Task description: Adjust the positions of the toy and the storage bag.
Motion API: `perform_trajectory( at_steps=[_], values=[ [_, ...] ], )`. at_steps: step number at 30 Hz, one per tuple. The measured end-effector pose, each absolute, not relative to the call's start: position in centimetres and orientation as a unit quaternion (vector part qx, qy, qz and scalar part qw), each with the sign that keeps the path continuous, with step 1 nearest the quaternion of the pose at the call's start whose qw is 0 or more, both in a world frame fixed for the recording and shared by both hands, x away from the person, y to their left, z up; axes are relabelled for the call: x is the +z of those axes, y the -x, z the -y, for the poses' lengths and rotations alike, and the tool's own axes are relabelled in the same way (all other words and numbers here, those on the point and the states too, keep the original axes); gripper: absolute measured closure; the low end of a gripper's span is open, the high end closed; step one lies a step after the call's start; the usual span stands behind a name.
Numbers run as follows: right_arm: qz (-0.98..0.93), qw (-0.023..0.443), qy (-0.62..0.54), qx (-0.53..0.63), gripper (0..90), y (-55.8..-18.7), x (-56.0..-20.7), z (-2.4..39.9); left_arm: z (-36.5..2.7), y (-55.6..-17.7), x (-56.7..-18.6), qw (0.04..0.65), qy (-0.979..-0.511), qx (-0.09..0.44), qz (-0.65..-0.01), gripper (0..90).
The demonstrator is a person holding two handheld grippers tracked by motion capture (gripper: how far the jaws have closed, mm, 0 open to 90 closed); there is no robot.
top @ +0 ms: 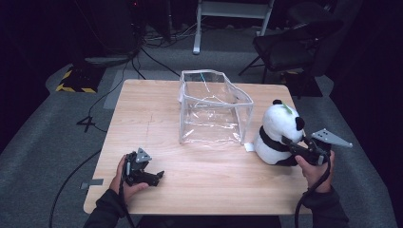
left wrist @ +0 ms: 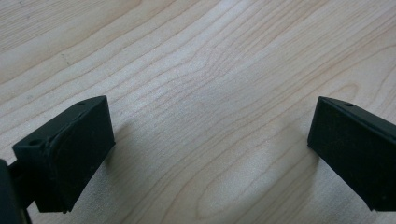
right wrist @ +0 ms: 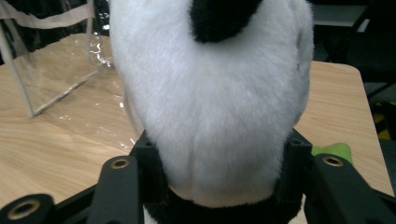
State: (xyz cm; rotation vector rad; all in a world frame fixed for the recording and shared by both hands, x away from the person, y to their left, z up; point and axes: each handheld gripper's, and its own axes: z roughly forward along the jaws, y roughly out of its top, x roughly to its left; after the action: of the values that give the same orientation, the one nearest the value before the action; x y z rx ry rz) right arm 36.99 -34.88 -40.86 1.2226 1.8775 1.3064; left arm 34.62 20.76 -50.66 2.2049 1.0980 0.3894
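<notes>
Panda plush (top: pixel 278 130) sits upright on the wooden surface (top: pixel 204 175), just beside the right wall of a clear plastic bag (top: pixel 214 107) that stands open-topped near the middle of the surface. That bag serves as the landmark here. The toy is white with black ears and black limbs, and it is outside the bag, not in it.

The right hand-held gripper (top: pixel 290 141) reaches in from the side of the toy away from the bag. In the right gripper view its two black jaws press into the soft white fur low on the panda plush (right wrist: pixel 210 93), one on each side, so the toy is gripped around its body. It still looks to rest on the surface rather than hang in the air.

The left hand-held gripper (top: pixel 154 176) lies low on the surface, in front of the bag and toward its left corner, well apart from the toy. The left gripper view shows its jaws spread wide with nothing but bare wood grain between them.

Judging from this, the work looks to be at an early stage: the grasp on the toy is made, while lifting it, carrying it over the bag's open top and lowering it inside all remain. The bag appears empty.
</notes>
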Motion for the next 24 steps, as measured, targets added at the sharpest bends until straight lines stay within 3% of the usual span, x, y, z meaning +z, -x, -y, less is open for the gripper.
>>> perform_trajectory(
  at_steps=[5, 24],
  values=[
    [-0.685, 0.257, -0.455, 0.508, 49.8, -36.6, -40.8, 36.2, -20.8, -34.6, -50.7, 0.318, -0.838, 0.148, -0.417, 0.5],
    [-0.672, 0.276, -0.432, 0.535, 49.8, -35.2, -39.1, 36.7, -20.8, -34.7, -50.7, 0.319, -0.839, 0.148, -0.415, 0.5]
  ],
)
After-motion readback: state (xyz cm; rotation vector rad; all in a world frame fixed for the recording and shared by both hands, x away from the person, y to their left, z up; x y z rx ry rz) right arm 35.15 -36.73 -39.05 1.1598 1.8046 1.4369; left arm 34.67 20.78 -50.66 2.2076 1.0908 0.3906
